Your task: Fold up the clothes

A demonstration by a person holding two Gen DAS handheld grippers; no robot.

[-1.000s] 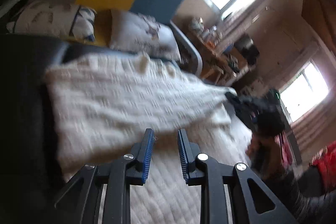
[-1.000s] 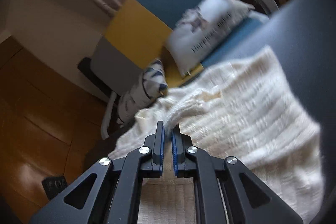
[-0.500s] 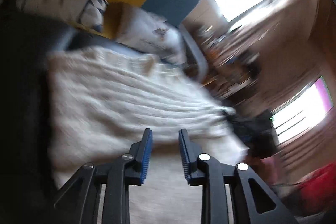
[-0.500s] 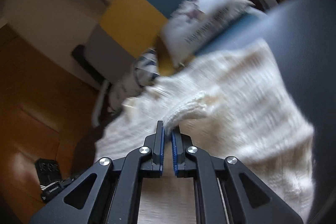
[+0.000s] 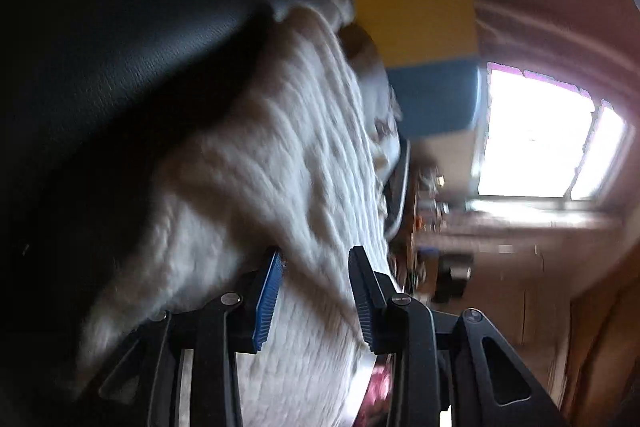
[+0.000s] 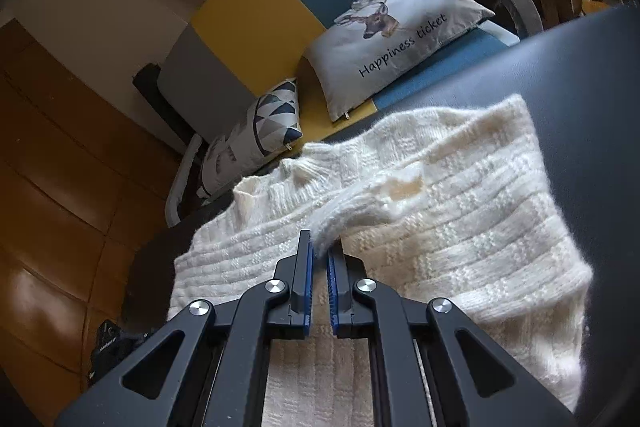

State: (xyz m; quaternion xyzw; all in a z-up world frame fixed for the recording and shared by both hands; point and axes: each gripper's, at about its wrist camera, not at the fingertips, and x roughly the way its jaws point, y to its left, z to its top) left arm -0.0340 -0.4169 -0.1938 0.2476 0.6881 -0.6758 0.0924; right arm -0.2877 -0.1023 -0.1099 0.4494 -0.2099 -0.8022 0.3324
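Ahead of me stands a sofa (image 6: 256, 11) in blue, yellow and grey blocks. On it lie a cushion (image 6: 400, 35) printed "Happiness ticket" and a triangle-patterned pillow (image 6: 276, 119). A bright window (image 5: 536, 135) glares beyond.

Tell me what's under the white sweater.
The white sweater lies on a dark padded surface, bare beside it. Anything directly beneath is covered. The right tongs pinch a fold.
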